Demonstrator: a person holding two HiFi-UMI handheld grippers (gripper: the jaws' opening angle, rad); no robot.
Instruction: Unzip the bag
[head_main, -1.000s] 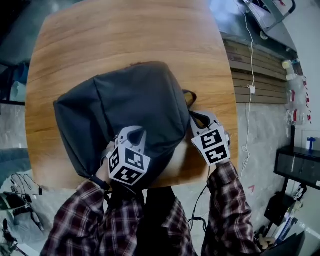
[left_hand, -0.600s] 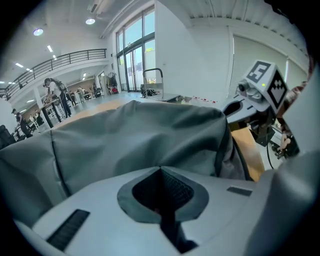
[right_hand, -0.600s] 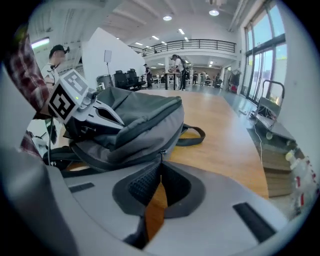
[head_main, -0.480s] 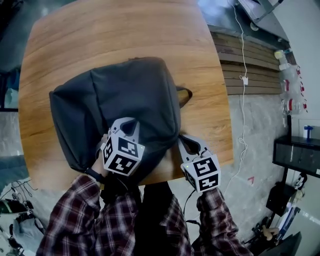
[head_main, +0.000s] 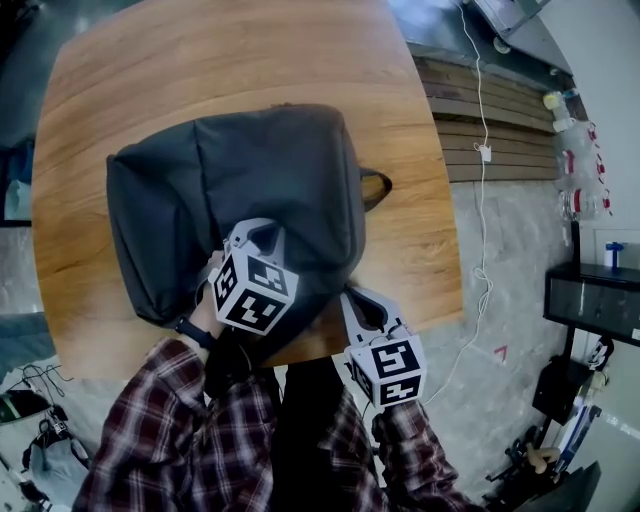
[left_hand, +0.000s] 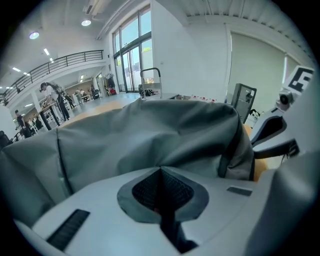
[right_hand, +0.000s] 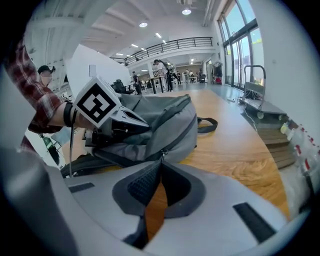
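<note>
A dark grey backpack (head_main: 250, 170) lies on a round-cornered wooden table (head_main: 200, 60). My left gripper (head_main: 255, 232) rests on the bag's near side, shut on a fold of its fabric (left_hand: 150, 135). In the left gripper view those jaws (left_hand: 161, 169) meet on grey cloth. My right gripper (head_main: 352, 298) is at the bag's near right corner, by the table's front edge. In the right gripper view it (right_hand: 161, 161) is shut on the small metal zipper pull (right_hand: 161, 156), with the zipper line (right_hand: 182, 131) running up the bag (right_hand: 165, 120).
The bag's carry loop (head_main: 375, 188) sticks out on its right side. Beyond the table's right edge are wooden slats (head_main: 500, 130), a white cable (head_main: 485, 150) and a black cabinet (head_main: 590, 305). The person's plaid sleeves (head_main: 160, 430) are at the bottom.
My right gripper has travelled from the bag's right side round toward the near edge and closer to the person. The left gripper has stayed on the bag.
</note>
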